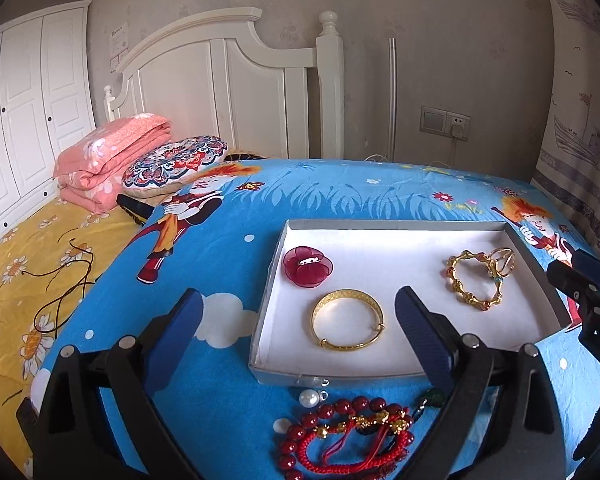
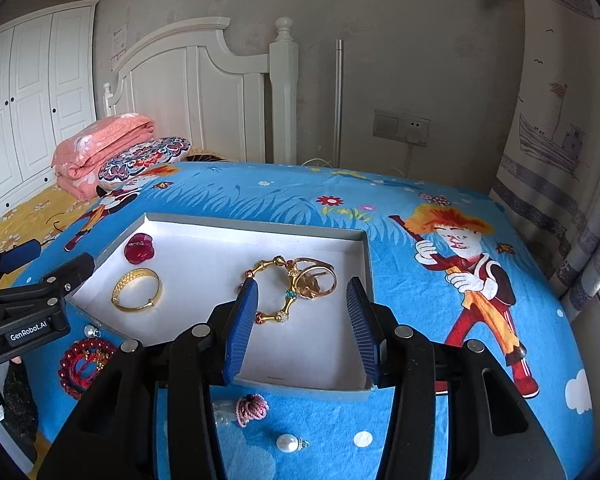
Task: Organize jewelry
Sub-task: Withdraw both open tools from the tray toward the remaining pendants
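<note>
On the far left, a yellow flowered sheet (image 1: 16, 288) is carrying a loose dark cord (image 1: 66, 284), with a folded pink quilt (image 1: 112, 156) and a patterned cushion (image 1: 176, 164) lying behind it. A blue cartoon-print cover (image 1: 340, 196) is spreading across the middle of the bed.

The left gripper (image 1: 296, 320) is standing wide open and is holding nothing; its right finger is reaching over the tray's near rim.

A shallow white tray (image 1: 396, 226) is resting on the blue cover. Inside it, from left to right, a red flower clip (image 1: 308, 266), a plain gold bangle (image 1: 348, 318), a jointed gold bracelet (image 1: 474, 280) and a gold ring piece (image 1: 502, 262) are lying. The ring piece is touching the bracelet.

In front of the tray, a pearl pendant (image 1: 308, 398) and red bead bracelets (image 1: 352, 436) are lying on the cover. A pink cord knot (image 2: 252, 408) is lying near the tray's front edge.

The right gripper (image 2: 302, 322) is standing half open, gripping nothing, with the jointed bracelet lying just beyond its left finger.
</note>
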A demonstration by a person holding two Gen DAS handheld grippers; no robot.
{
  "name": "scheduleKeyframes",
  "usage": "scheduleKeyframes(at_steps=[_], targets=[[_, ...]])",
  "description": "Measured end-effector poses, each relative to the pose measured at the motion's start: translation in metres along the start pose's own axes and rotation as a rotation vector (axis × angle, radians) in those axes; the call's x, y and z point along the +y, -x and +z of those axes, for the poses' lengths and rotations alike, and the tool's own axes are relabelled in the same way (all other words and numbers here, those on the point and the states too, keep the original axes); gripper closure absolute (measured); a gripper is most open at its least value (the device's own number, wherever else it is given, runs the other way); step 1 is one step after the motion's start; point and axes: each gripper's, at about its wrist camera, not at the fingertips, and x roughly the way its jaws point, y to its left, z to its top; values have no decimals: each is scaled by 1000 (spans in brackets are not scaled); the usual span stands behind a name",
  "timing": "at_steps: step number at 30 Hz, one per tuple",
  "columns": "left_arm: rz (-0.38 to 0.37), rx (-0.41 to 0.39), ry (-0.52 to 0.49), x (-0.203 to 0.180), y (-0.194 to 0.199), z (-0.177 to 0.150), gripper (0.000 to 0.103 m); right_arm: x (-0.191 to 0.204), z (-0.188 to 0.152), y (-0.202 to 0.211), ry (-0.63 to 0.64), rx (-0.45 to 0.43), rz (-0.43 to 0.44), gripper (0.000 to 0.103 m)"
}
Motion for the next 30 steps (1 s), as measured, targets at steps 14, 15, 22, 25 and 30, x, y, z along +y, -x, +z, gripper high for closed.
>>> scheduleKeyframes(at_steps=[14, 15, 22, 25, 30], targets=[[-8, -8, -68, -18, 31, -59, 7, -8, -67, 26, -10, 67, -22, 54], [-11, -9, -77, -22, 32, -64, 7, -6, -71, 25, -7, 75, -18, 54], [-42, -12, -123, -36, 37, -89, 7, -1, -85, 19, -20, 102, -19, 54], [-48, -7, -124, -36, 37, -94, 7, 1, -85, 16, -17, 108, -19, 54], [-53, 0, -107, -33, 35, -96, 7, 4, -85, 10, -4, 126, -24, 54]])
